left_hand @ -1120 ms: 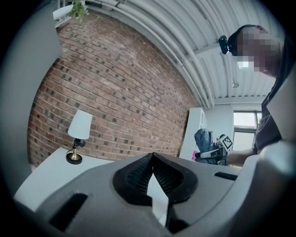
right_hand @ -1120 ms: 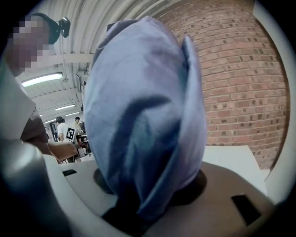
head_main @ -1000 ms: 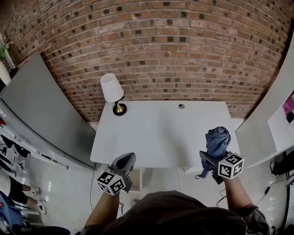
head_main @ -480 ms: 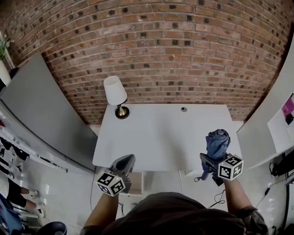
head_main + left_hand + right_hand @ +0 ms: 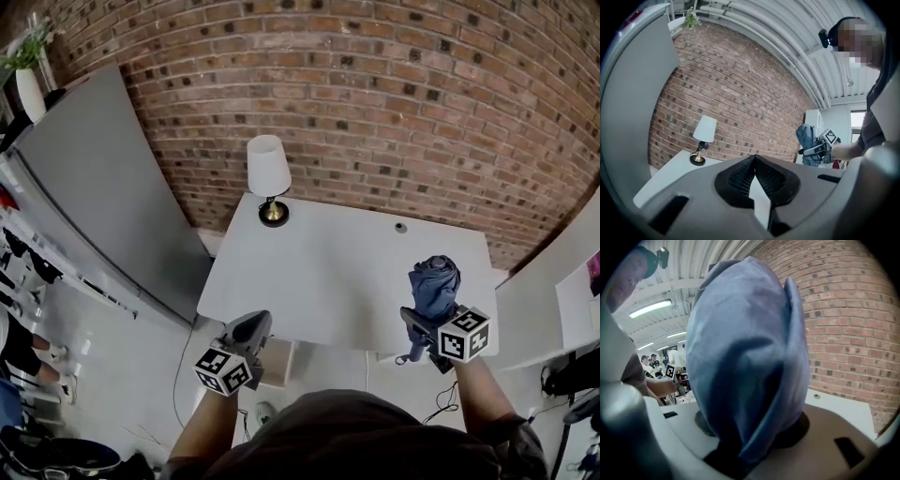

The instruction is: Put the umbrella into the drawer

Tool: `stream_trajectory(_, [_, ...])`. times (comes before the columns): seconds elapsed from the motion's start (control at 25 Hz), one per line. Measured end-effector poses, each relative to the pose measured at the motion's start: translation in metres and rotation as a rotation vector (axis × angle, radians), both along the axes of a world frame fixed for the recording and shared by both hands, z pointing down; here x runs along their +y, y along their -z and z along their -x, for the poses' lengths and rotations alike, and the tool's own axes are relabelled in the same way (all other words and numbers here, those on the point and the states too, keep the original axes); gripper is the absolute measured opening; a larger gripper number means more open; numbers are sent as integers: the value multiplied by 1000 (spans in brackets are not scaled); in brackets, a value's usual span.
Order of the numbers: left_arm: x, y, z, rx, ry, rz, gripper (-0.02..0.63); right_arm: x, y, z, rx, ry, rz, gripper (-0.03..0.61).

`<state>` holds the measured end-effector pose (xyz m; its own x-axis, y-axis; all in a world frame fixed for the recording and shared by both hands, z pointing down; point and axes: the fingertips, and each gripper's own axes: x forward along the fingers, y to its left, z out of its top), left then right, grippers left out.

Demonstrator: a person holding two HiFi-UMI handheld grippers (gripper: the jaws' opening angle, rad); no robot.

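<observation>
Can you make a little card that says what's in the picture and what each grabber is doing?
place: white table against a brick wall
on the table: lamp with a white shade, at the far left corner
right gripper: shut on the folded blue umbrella, near the table's right front corner
left gripper: jaws together, nothing in them
drawer: cannot pick one out for sure
</observation>
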<state>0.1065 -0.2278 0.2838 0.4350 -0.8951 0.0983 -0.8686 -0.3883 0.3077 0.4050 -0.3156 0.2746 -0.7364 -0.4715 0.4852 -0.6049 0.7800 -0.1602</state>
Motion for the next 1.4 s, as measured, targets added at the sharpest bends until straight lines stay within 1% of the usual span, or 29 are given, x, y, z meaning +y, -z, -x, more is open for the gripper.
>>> stream_trajectory(0.12, [14,-8,29,14,76,9,0,-6,-2,40,27,83,4,202])
stream_trajectory(0.24, [36,-19,61,25,169,23,0,-6,-6,89,56,189,16,202])
stream_trajectory(0.36, [61,-35,94,35,259,37,0,1,-15,146,80,302,31,202])
stream_trajectory(0.48, [86,-54,129,40,340,57,0,19,-27,210,108,423,50,202])
stream_trajectory(0.6, [117,-78,169,48,428,83,0,51,-46,280,136,557,79,202])
stream_trajectory(0.72, [158,-110,206,69,524,117,0,95,-75,349,173,708,125,202])
stream_trajectory(0.84, [201,-147,237,104,618,150,0,147,-115,407,215,843,168,202])
stream_trajectory(0.96, [237,-189,267,146,672,180,0,192,-168,456,281,934,198,202])
stream_trajectory(1.04, [259,-217,285,161,686,213,0,217,-208,483,342,975,220,202])
stream_trajectory(1.16, [287,-251,304,180,691,255,0,243,-270,506,441,1012,257,202])
stream_trajectory(1.28, [307,-282,314,181,692,295,0,253,-329,517,529,1027,273,202])
stream_trajectory(1.4, [321,-320,314,184,720,339,0,253,-393,515,598,1046,264,202])
